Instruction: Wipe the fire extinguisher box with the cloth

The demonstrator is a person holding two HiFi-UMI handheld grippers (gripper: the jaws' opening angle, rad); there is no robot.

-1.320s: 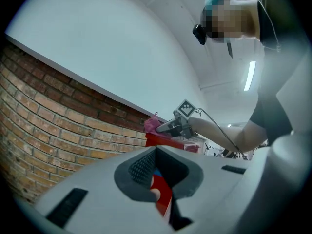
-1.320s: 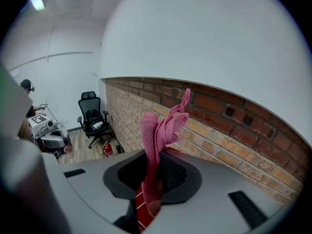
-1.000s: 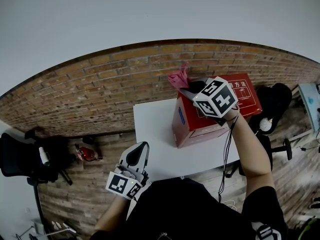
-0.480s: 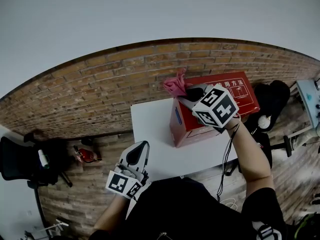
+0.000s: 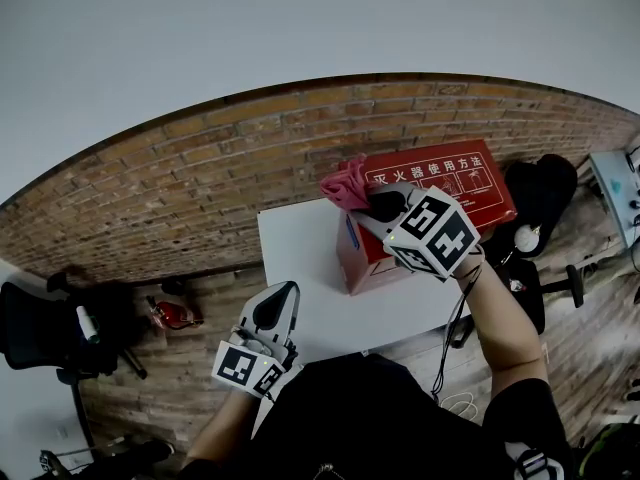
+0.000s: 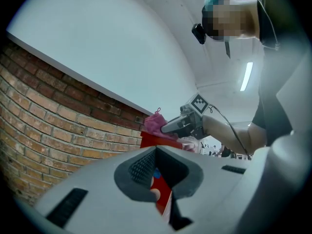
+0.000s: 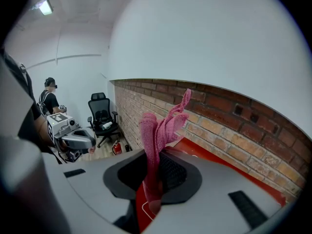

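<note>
Stage: apparently just starting the wipe, holding the cloth [image 5: 345, 183], pinched in the right tool [image 5: 372, 204], at the top corner of the fire extinguisher box [image 5: 445, 183] on the counter [image 5: 300, 258]; left tool [image 5: 282, 293] closed, empty.

Left gripper [image 5: 284, 293] low near torso, jaws together, right gripper [image 5: 368, 198] outstretched, jaws pinching cloth [image 5: 345, 180].

Office-like workroom, bare brick wall [image 5: 200, 183], black swivel chair [image 7: 99, 106], white table [image 5: 300, 258], ceiling strip light [image 6: 246, 76]

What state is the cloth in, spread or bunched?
Bunched: the cloth stands in a crumpled wad, pinched between the right gripper's jaws, not spread on the box.
</note>
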